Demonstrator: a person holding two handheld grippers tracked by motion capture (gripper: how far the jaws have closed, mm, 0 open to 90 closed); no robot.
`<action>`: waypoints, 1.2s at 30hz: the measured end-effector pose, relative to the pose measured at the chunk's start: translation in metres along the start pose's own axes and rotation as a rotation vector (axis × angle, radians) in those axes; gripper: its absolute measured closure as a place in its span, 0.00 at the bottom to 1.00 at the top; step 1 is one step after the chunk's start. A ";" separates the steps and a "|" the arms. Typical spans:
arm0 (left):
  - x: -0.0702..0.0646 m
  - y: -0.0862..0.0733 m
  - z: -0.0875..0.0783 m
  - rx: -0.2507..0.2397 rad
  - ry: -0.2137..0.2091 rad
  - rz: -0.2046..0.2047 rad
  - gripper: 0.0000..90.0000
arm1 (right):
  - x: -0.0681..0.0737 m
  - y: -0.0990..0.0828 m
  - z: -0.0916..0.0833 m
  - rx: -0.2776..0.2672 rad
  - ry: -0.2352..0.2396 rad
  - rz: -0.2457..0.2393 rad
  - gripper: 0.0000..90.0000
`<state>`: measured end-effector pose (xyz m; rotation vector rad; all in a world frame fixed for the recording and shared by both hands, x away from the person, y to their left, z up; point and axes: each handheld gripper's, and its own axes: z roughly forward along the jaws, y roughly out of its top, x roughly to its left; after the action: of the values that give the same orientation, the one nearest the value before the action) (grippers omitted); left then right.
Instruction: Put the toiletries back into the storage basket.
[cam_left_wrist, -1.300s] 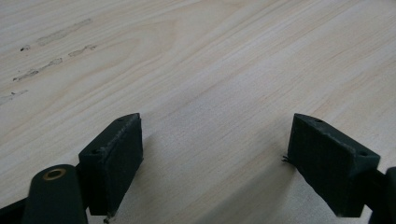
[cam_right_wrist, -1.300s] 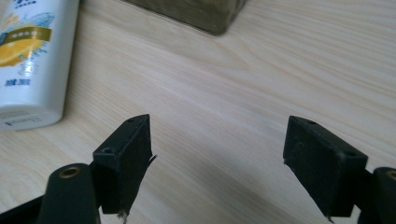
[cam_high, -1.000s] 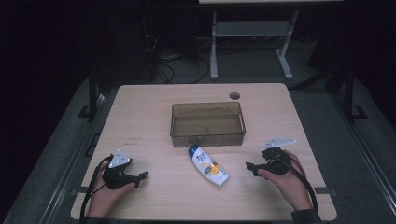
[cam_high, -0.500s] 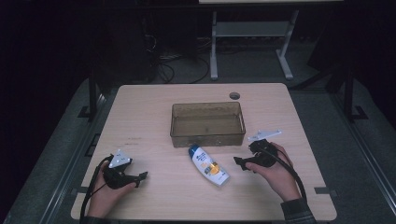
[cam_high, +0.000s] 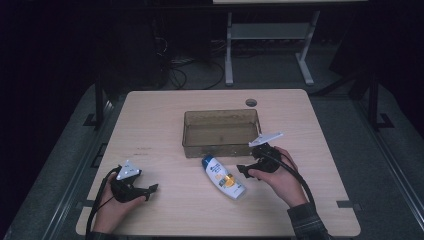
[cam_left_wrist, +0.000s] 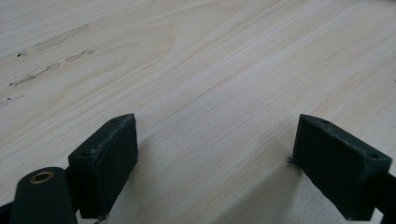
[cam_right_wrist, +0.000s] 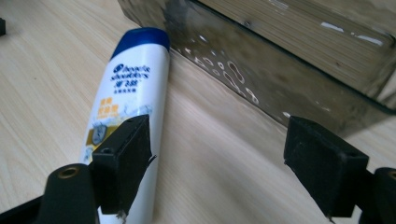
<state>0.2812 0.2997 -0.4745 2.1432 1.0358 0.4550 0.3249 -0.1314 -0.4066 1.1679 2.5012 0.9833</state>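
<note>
Lying flat on the table (cam_high: 165, 115) just before the clear bin (cam_high: 220, 132), a shampoo bottle (cam_high: 224, 177) awaits the wide-open, empty right gripper (cam_high: 242, 172); smooth, rigid plastic looks slippery, favouring a mid-body grip. The left gripper (cam_high: 152, 188) rests open, empty.

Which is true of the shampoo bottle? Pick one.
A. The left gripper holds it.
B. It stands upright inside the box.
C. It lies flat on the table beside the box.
C: the shampoo bottle lies on its side on the table, just in front of the clear box, with neither gripper closed on it.
</note>
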 end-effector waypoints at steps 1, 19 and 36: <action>0.000 0.000 0.000 0.000 -0.001 0.000 0.14 | 0.002 0.003 0.002 0.003 0.003 -0.002 0.25; 0.000 0.000 0.000 -0.001 -0.006 0.001 0.14 | 0.024 0.033 0.031 0.047 0.053 -0.048 0.25; 0.000 0.000 0.000 -0.002 -0.008 0.000 0.14 | 0.042 0.050 0.060 0.113 0.082 -0.080 0.24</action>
<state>0.2811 0.3000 -0.4747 2.1421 1.0307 0.4473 0.3537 -0.0483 -0.4161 1.0691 2.6768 0.8984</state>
